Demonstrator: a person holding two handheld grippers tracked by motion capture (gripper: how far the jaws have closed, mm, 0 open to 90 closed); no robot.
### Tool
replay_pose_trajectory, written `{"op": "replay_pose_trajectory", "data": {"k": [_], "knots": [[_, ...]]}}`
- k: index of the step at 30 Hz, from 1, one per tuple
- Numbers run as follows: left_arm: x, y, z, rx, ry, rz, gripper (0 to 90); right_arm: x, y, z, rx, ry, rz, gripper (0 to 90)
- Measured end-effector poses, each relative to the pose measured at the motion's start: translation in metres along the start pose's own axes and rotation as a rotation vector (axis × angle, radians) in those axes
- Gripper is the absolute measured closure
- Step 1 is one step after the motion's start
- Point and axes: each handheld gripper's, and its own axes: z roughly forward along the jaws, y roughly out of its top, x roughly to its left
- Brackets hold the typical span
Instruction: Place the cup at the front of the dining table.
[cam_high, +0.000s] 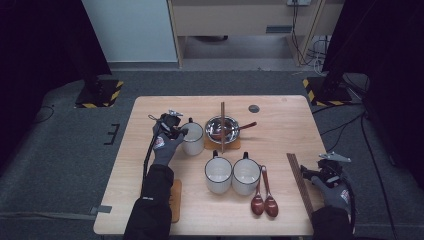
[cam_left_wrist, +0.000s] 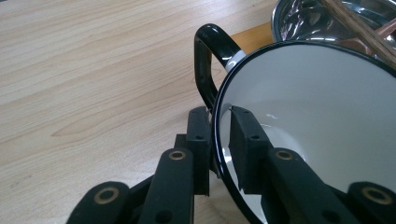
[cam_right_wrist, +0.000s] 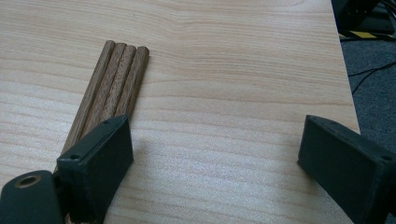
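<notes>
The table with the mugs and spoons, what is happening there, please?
A person works at a wooden table with a gripper in each hand. The left gripper has its jaws on either side of the rim of a white enamel mug, beside its black handle, next to a steel bowl. The right gripper waits open over the table's right edge, by a bundle of wooden chopsticks. Two more mugs and two spoons lie in front.
</notes>
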Motion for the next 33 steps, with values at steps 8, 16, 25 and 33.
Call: {"op": "replay_pose_trajectory", "data": {"k": [8,16,25,33], "knots": [[0.005,-0.001,-0.006,-0.065,-0.020,-0.034,72.7,0.000,0.000,0.000,0.000,0.000,0.000,9.8],[0.008,-0.002,-0.038,-0.178,-0.023,-0.034,55.4,0.000,0.000,0.000,0.001,0.000,-0.001,9.6],[0.002,-0.014,-0.071,-0.265,-0.025,-0.025,48.4,0.000,0.000,0.000,0.003,-0.001,0.003,9.5],[-0.009,-0.037,-0.088,-0.309,-0.028,0.013,40.9,0.000,0.000,0.000,0.003,-0.001,0.003,9.5]]}}
